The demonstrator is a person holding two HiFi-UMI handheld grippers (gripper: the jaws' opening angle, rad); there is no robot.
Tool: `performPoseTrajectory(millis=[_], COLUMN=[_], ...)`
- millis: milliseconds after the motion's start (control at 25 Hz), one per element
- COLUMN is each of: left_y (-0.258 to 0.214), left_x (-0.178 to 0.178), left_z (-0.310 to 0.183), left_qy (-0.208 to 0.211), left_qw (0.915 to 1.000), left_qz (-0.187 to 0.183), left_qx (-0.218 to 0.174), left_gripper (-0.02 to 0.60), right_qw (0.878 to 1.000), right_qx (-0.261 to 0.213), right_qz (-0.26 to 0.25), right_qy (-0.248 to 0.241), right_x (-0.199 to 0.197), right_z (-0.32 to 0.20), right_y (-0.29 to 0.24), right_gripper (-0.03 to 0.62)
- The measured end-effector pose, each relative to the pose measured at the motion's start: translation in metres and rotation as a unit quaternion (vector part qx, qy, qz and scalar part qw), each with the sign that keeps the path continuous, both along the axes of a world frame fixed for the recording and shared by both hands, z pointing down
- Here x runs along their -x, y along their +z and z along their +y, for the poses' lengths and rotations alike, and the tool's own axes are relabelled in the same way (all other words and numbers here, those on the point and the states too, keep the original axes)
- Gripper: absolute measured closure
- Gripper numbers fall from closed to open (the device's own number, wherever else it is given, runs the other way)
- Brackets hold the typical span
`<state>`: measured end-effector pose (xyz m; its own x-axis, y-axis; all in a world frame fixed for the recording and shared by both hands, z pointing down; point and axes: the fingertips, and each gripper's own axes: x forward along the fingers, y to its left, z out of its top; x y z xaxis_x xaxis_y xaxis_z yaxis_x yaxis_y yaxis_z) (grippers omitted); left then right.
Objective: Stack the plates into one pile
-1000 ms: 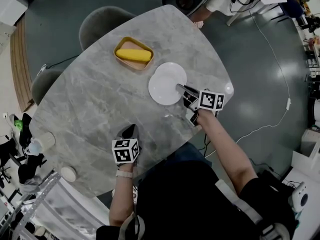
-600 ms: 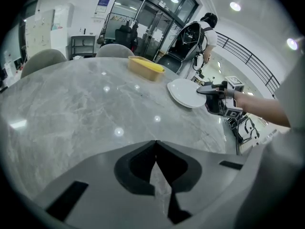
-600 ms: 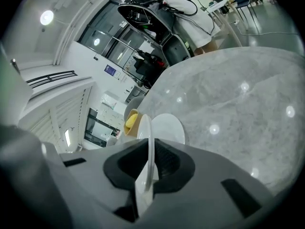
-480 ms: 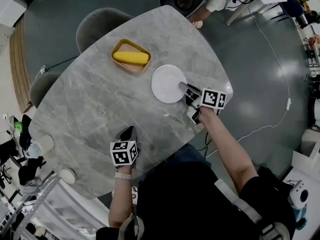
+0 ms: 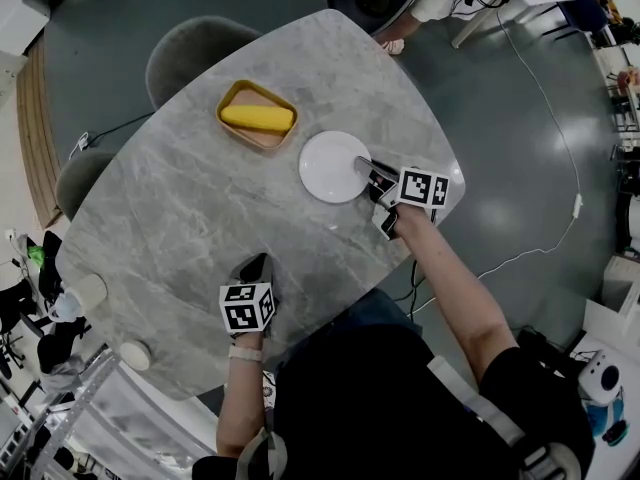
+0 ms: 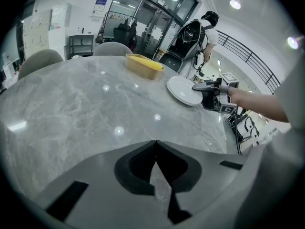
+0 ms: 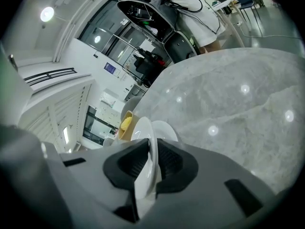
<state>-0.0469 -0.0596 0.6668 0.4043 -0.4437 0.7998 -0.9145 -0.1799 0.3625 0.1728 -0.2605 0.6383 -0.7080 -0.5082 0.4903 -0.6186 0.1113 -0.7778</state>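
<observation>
Grey marble table (image 5: 170, 218) over dark glossy floor (image 5: 520, 118). Head view: white plate (image 5: 328, 168) near yellow dish (image 5: 257, 116), right gripper (image 5: 372, 172) at its rim. Left gripper view: left gripper (image 6: 156, 147) jaws together, empty. Right gripper view: jaws clamp the plate's rim.

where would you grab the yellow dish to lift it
The yellow dish is probably best pinched on its raised wall facing the person, one jaw inside and one outside, coming from the near edge of the table. Its sides stand upright, and the yellow food seems to leave a bare strip there.
</observation>
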Motion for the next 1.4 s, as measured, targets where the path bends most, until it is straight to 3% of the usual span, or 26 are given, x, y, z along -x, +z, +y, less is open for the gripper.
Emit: performPoseTrajectory(millis=[360, 560, 680, 1040, 1400], left_y=[0.003, 0.002, 0.003, 0.002, 0.001], left_x=[-0.001, -0.003, -0.005, -0.005, -0.005], left_z=[0.0, 0.0, -0.001, 0.0, 0.003], left_qy=[0.0, 0.003, 0.004, 0.006, 0.004], left_qw=[1.0, 1.0, 1.0, 1.0, 1.0], left_qz=[0.001, 0.003, 0.003, 0.002, 0.002], left_qx=[0.003, 0.004, 0.004, 0.003, 0.002], left_gripper=[0.572, 0.572, 0.572, 0.572, 0.572], right_qw=[0.999, 0.999, 0.999, 0.991, 0.992], right_qx=[-0.004, -0.008, -0.014, -0.054, -0.044], right_qz=[0.031, 0.039, 0.047, 0.123, 0.112], right_qy=[-0.01, 0.01, 0.009, -0.017, -0.033], right_x=[-0.007, -0.021, -0.028, -0.036, -0.014], right_z=[-0.005, -0.015, -0.021, -0.028, -0.02], right_y=[0.012, 0.01, 0.009, 0.001, 0.005], right_gripper=[0.537, 0.536, 0.498, 0.484, 0.482])
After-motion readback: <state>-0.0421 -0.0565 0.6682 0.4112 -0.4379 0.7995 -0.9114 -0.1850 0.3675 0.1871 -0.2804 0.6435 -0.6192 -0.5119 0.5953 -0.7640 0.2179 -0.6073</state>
